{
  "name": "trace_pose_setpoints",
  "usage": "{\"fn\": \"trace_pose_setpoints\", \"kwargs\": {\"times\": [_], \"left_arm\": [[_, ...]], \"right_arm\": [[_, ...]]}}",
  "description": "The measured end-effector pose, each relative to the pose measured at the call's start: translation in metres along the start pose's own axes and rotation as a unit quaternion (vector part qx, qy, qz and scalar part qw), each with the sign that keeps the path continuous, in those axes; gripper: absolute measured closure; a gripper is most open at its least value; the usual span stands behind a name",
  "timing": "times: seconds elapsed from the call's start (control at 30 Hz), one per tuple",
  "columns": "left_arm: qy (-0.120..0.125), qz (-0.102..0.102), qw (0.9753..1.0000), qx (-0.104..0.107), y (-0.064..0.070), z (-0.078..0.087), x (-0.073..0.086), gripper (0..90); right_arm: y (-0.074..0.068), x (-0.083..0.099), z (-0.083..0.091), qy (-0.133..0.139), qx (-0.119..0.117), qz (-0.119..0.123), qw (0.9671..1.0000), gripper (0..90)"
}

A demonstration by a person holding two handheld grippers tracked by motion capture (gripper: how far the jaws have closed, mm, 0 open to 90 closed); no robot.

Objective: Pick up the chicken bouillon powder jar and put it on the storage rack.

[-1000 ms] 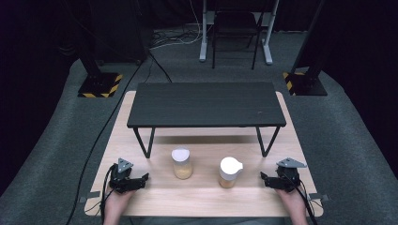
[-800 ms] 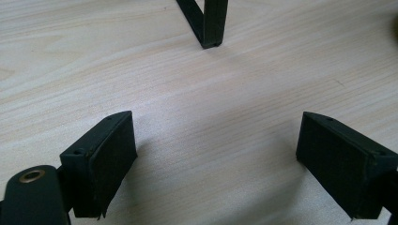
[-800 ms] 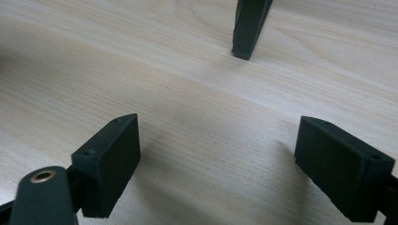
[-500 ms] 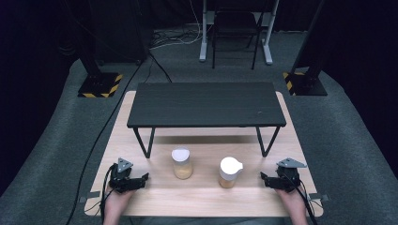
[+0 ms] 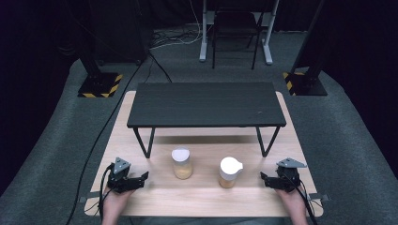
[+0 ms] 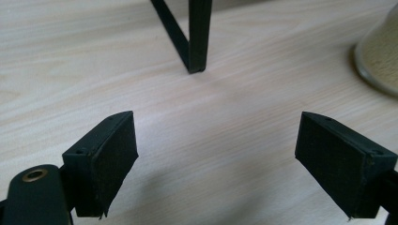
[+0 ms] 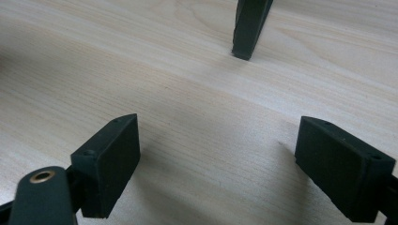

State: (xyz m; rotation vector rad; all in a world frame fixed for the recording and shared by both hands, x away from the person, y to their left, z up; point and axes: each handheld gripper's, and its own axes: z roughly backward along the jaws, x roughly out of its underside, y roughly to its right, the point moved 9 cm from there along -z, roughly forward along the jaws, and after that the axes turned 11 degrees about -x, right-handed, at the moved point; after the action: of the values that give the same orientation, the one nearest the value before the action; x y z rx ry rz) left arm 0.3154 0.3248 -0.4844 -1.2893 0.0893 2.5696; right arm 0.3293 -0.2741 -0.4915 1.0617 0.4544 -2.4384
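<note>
Both tools, left tool (image 5: pixel 126 180) and right tool (image 5: pixel 278 179), rest unmoved with jaws apart and empty at the lower corners of the table (image 5: pixel 202 197), flanking two untouched jars (image 5: pixel 181 162) at lower centre; work not begun.

Two white-lidded jars (image 5: pixel 181 162) between left tongs (image 5: pixel 143 177) and right tongs (image 5: pixel 263 178), black shelf (image 5: pixel 206 104) behind

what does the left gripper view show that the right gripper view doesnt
Left gripper view: the rounded base of a clear glass jar of pale contents at its right edge, and a black metal shelf leg made of two bars meeting at the foot.

Right gripper view: a single black shelf foot, with no jar.

Both: a light wooden tabletop and an open, empty pair of black jaws, the left gripper and the right gripper.
</note>
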Motion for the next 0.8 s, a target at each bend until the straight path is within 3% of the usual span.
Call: {"fn": "trace_pose_setpoints", "kwargs": {"times": [0.37, 0.8], "left_arm": [[0.038, -0.010, 0.9991, 0.014, 0.009, 0.018, -0.012, 13.5], [0.061, -0.024, 0.9969, 0.043, 0.020, 0.033, -0.024, 13.4]], "right_arm": [[0.000, 0.000, 0.000, 0.000, 0.000, 0.000, 1.0000, 13.3], [0.000, 0.000, 0.000, 0.000, 0.000, 0.000, 1.0000, 13.3]]}}
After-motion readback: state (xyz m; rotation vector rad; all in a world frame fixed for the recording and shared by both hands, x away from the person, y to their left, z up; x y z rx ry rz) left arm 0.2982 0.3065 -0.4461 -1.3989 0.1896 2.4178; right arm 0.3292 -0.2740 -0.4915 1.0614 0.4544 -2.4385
